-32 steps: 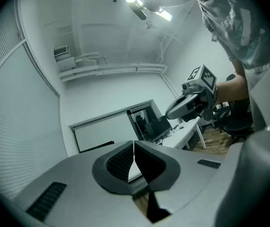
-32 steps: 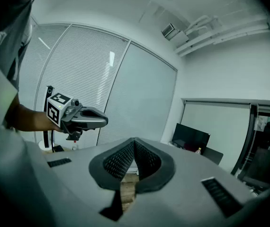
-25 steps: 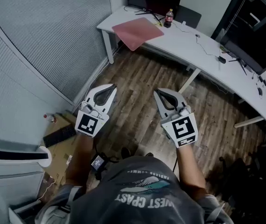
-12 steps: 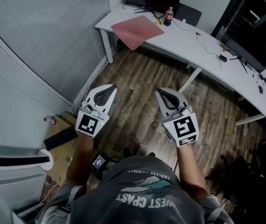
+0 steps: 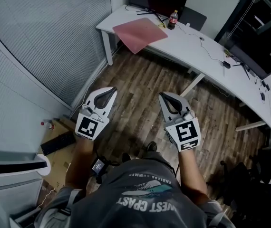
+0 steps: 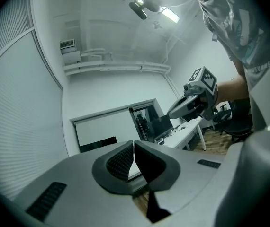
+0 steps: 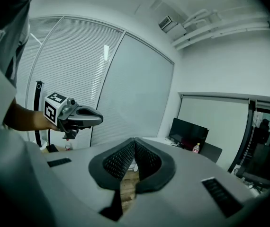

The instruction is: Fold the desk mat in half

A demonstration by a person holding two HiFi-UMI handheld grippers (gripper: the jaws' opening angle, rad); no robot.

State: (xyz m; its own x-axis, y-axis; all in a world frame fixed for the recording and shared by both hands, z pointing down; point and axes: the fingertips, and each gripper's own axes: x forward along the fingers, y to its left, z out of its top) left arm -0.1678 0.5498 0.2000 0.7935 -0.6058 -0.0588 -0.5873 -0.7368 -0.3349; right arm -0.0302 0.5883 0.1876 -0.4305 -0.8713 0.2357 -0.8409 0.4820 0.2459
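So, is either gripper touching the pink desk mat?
No, the left gripper and right gripper hang over the wood floor, away from the desk mat.

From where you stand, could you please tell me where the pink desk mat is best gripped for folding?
Its near corner: the pink desk mat lies flat, and that corner seems to overhang the white desk at its front edge, so jaws can close around it. Approach from the floor side.

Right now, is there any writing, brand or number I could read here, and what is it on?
"WEST COAST": upside down on the person's T-shirt; the smaller line by it is too small to read.
Marker squares on the left gripper and right gripper: black-and-white patterns, no words.
Label of the bottle on the desk: too small to read.
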